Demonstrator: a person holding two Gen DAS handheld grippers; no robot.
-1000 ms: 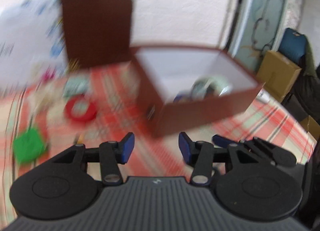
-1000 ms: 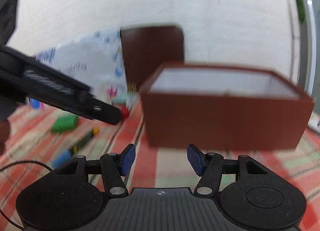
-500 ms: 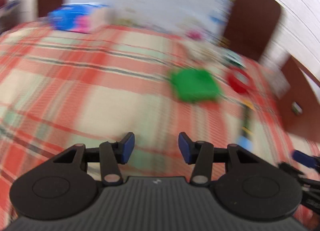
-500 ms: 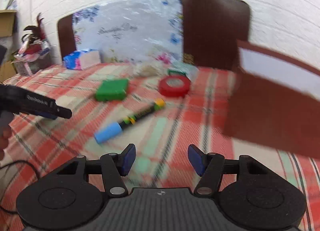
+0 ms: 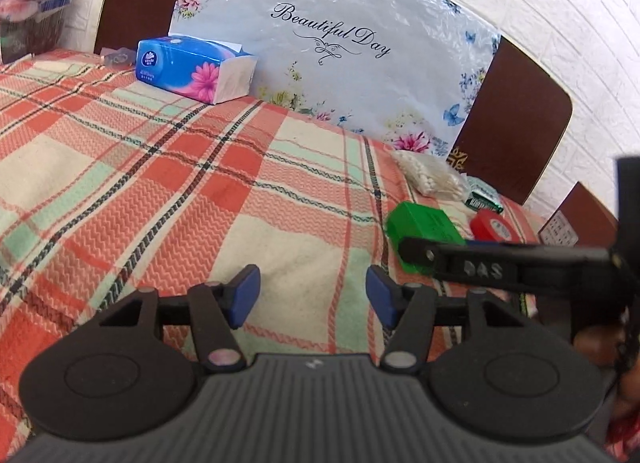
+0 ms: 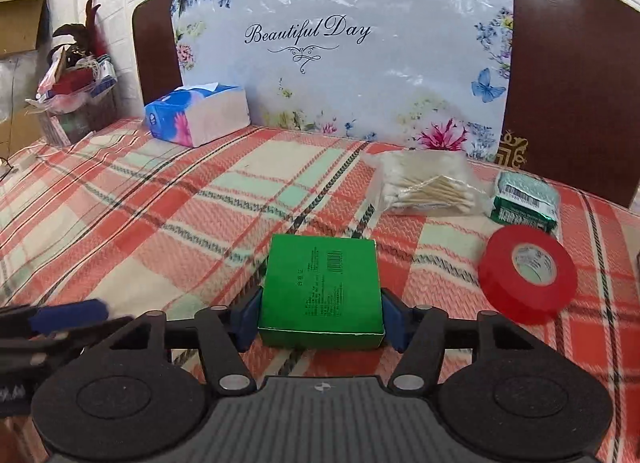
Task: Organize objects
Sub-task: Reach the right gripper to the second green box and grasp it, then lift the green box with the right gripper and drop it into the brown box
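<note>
A flat green box lies on the plaid cloth. My right gripper has a blue pad on each side of the box's near end, touching or almost touching it; the box rests on the cloth. A red tape roll lies to its right, a bag of cotton swabs and a green packet behind. In the left wrist view my left gripper is open and empty over bare cloth. The green box and red tape show at the right, partly behind the right gripper's arm.
A blue tissue pack stands at the back left. A floral "Beautiful Day" sheet leans on the dark headboard. Clutter sits beyond the left edge. A corner of the brown box shows at far right.
Both grippers swung left, away from the brown box. The right gripper has moved up to the green box and now straddles it. The left gripper stays open over the cloth.
</note>
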